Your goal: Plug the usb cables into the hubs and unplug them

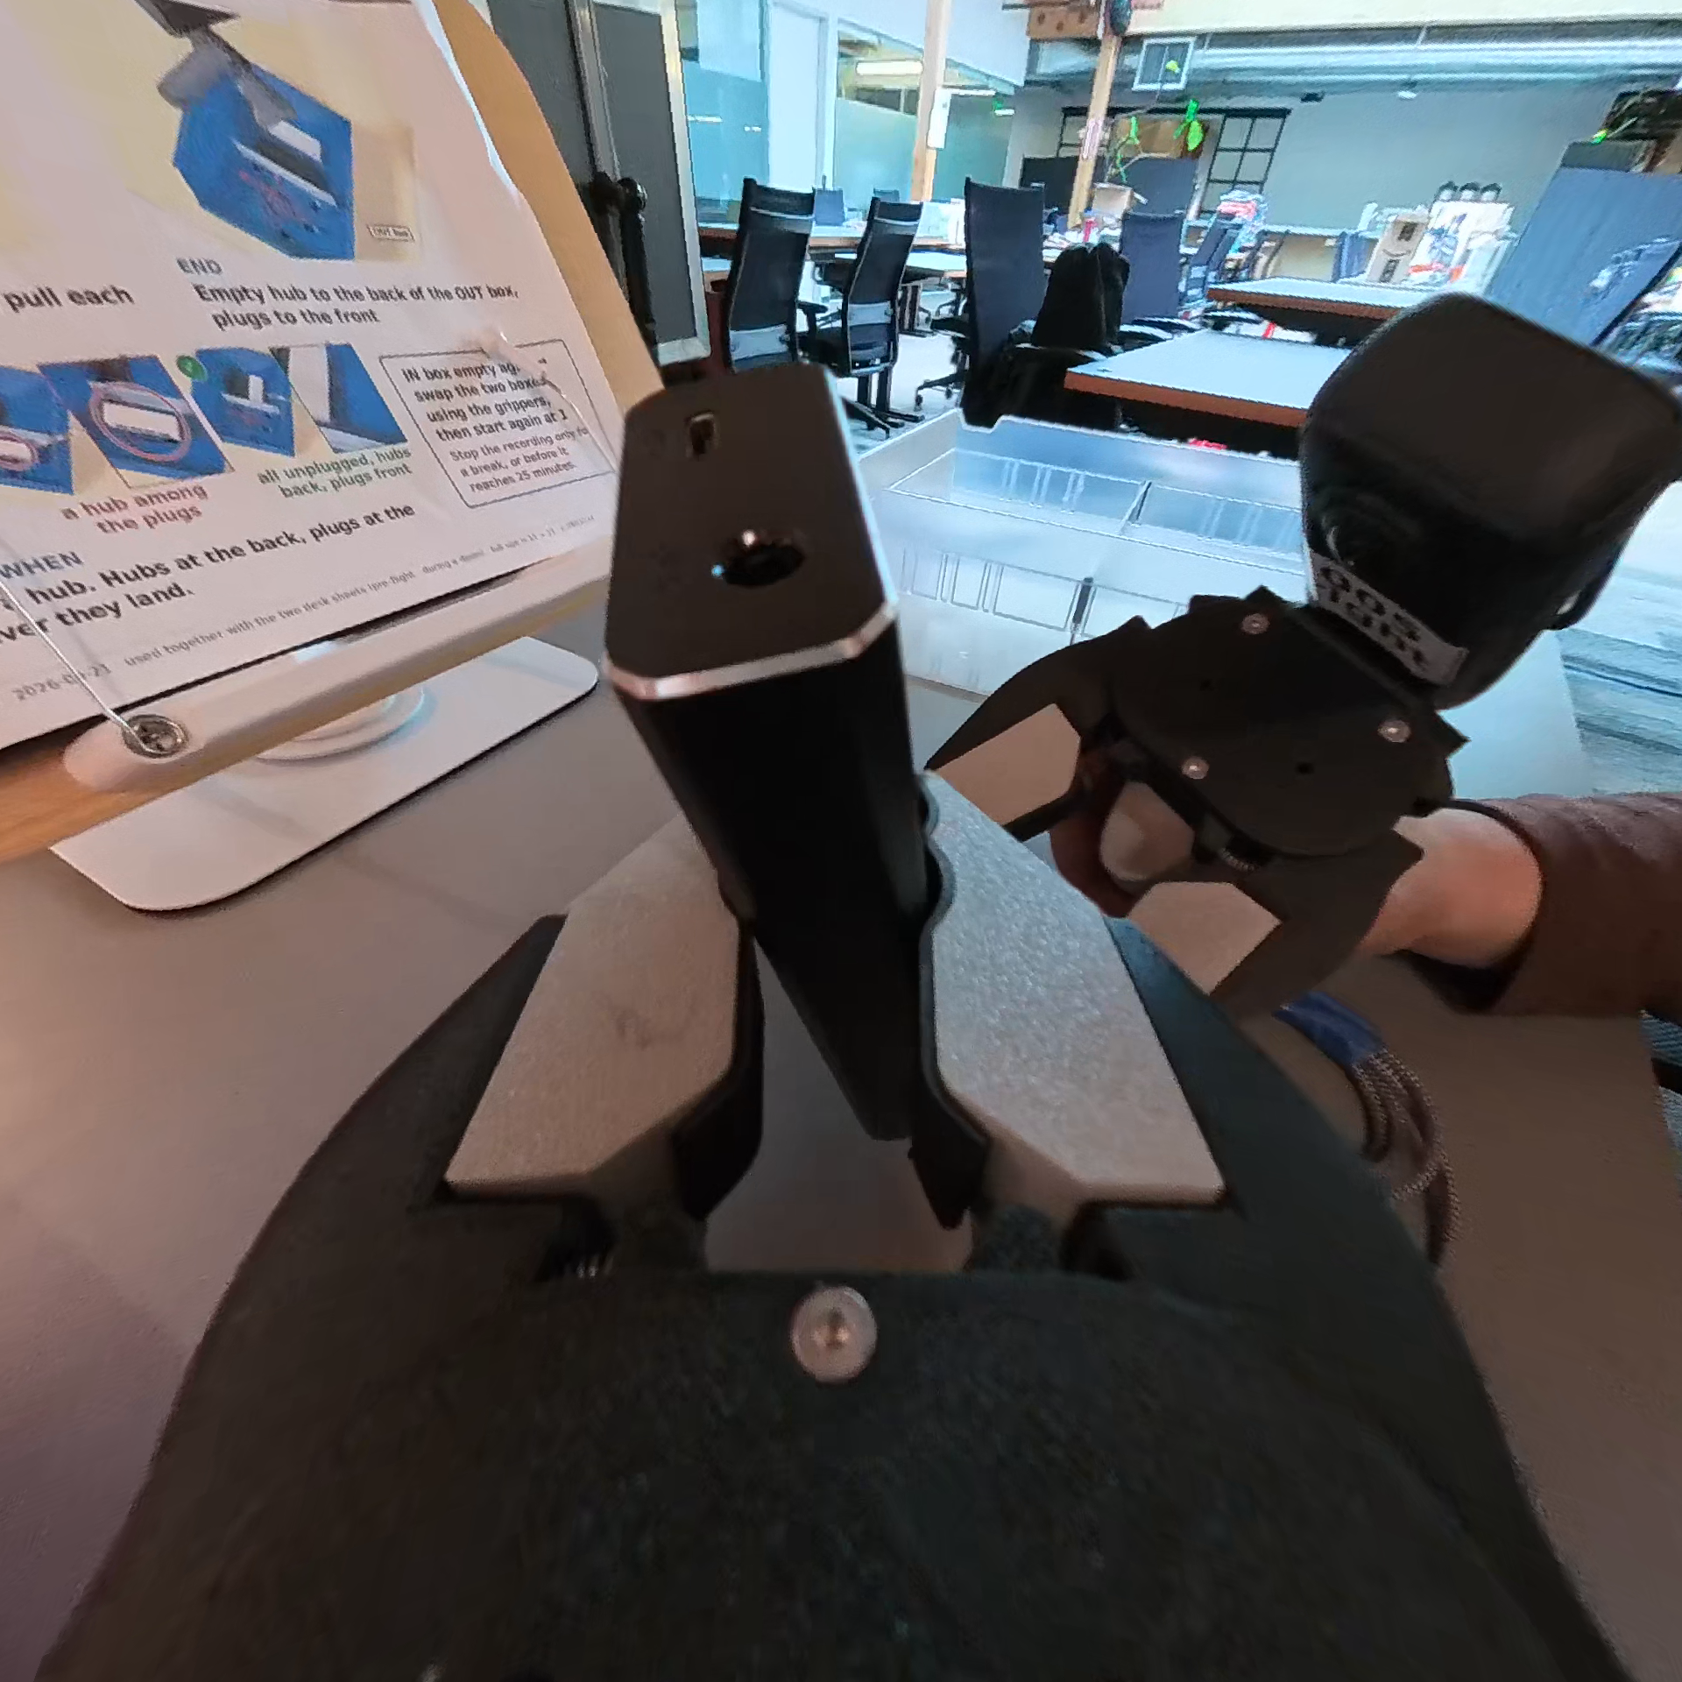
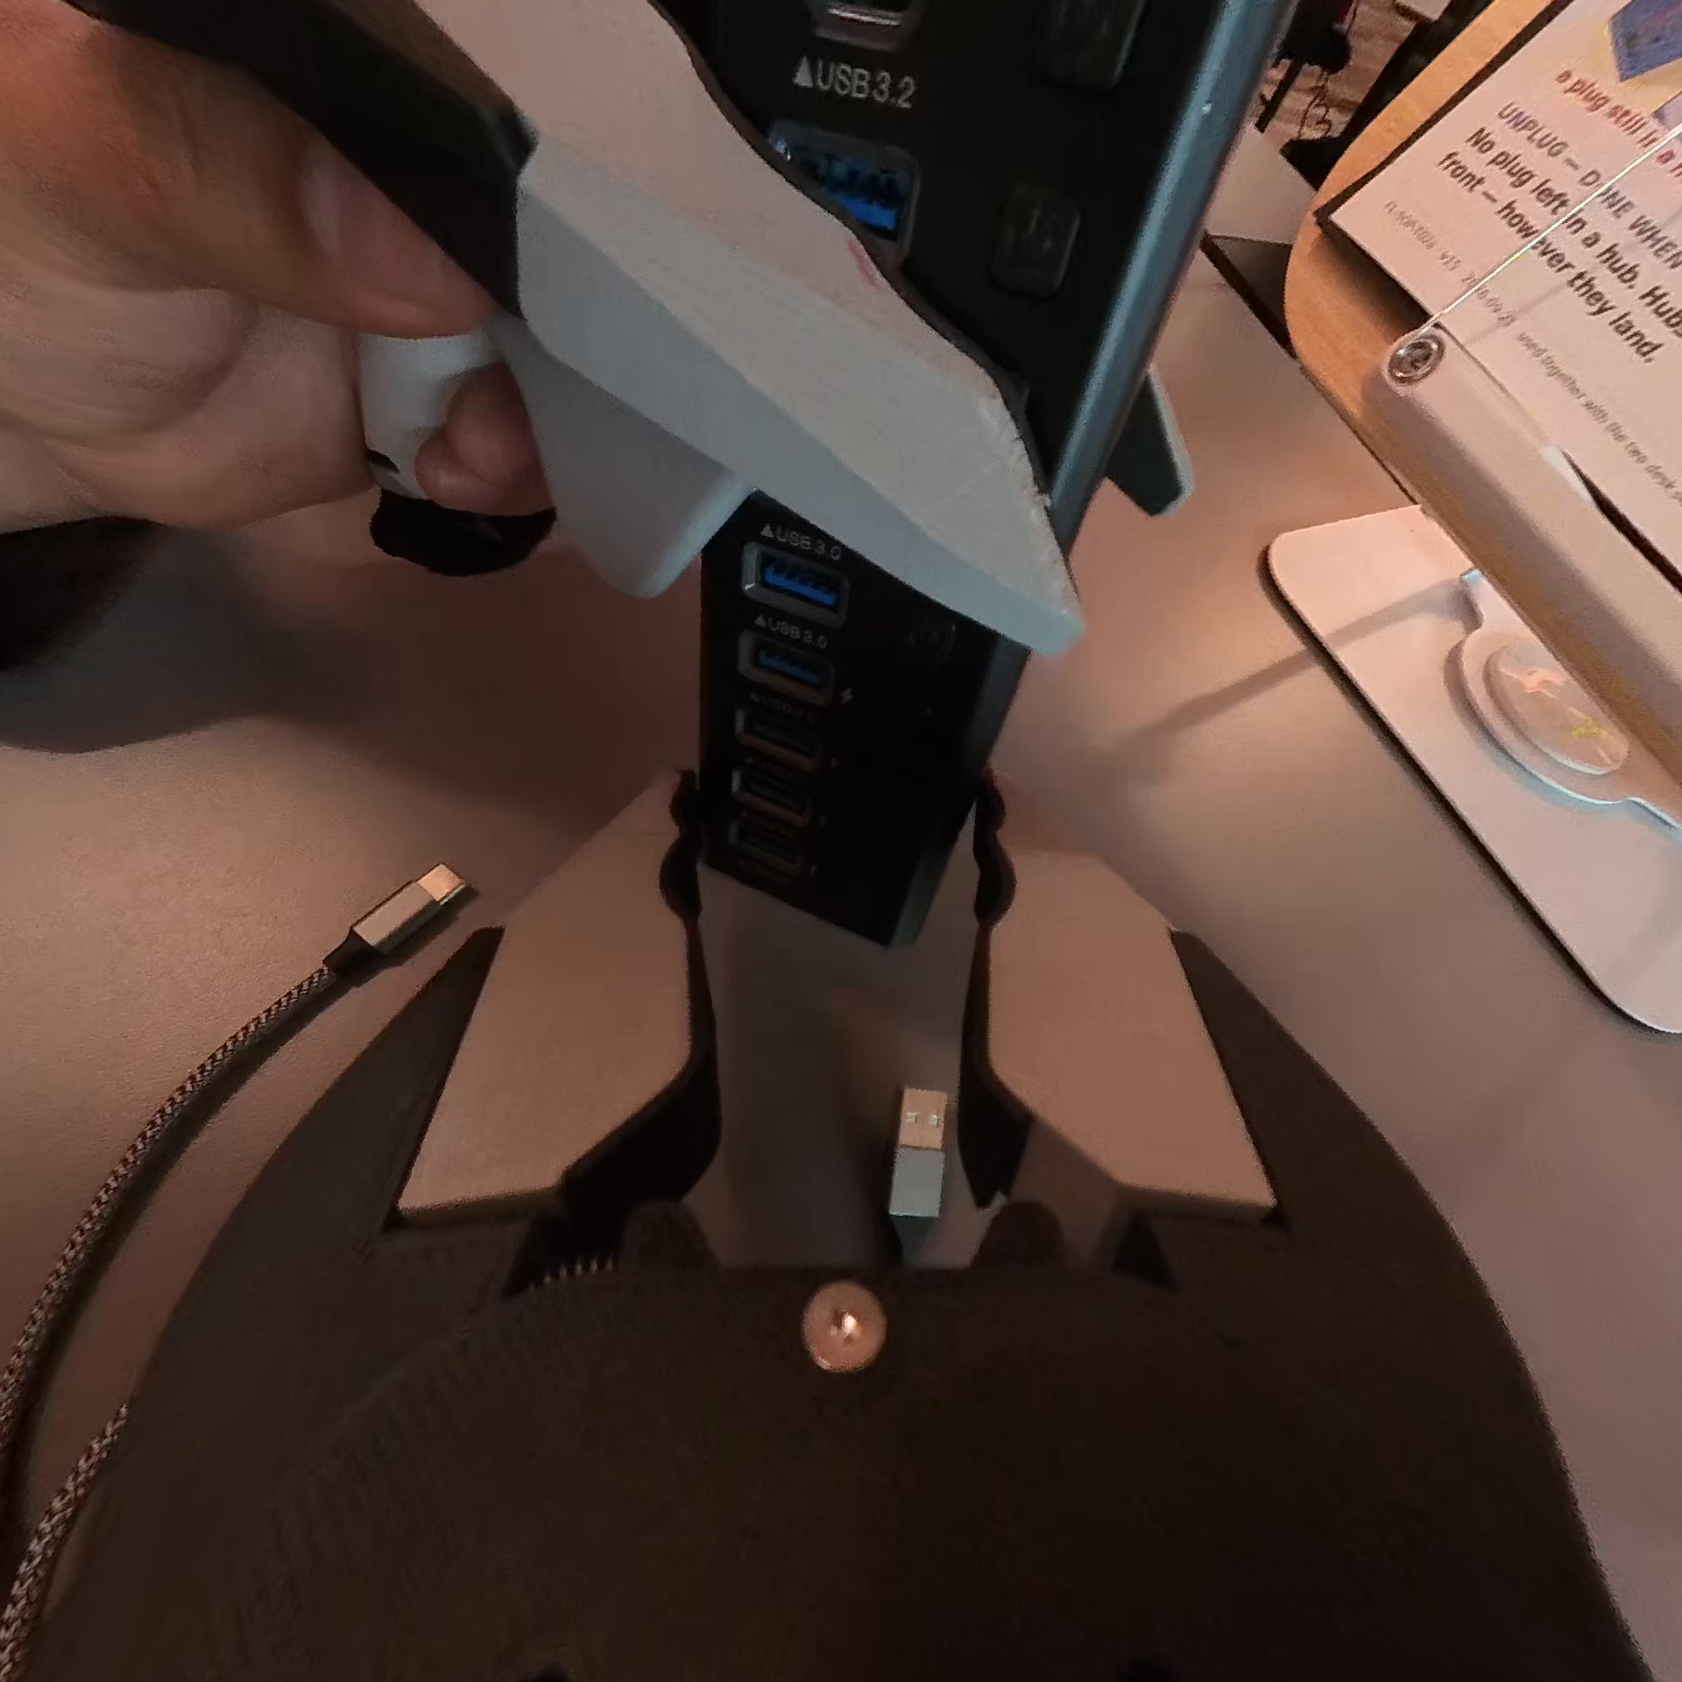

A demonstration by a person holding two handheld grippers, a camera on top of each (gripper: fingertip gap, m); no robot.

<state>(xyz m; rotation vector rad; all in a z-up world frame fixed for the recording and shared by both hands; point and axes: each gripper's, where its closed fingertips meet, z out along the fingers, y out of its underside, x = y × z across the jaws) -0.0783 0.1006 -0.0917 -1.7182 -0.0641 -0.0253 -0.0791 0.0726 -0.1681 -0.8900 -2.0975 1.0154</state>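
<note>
A: Item one, the hub [image 1: 765, 728]?
B: Black metal bar, bevelled silver edge, ports down one face. It stood tilted above the bench [image 1: 273, 1047], pinched low on its body by the left tongs [image 1: 842, 1028], likely to present the sockets.
A: Right tongs [image 2: 833, 919]?
B: Spread, with grey textured pads; the hub's lower end sat between the tips, and I couldn't tell whether they touched it.
A: Cables?
B: A braided cable [image 2: 164, 1138] with a slim silver plug [image 2: 414, 906] lay on the bench at left; a flat USB plug [image 2: 919, 1165] lay between the spread fingers, unplugged.
A: Surroundings?
B: A printed instruction sheet [image 1: 227, 319] on a wooden stand [image 2: 1347, 164].
</note>
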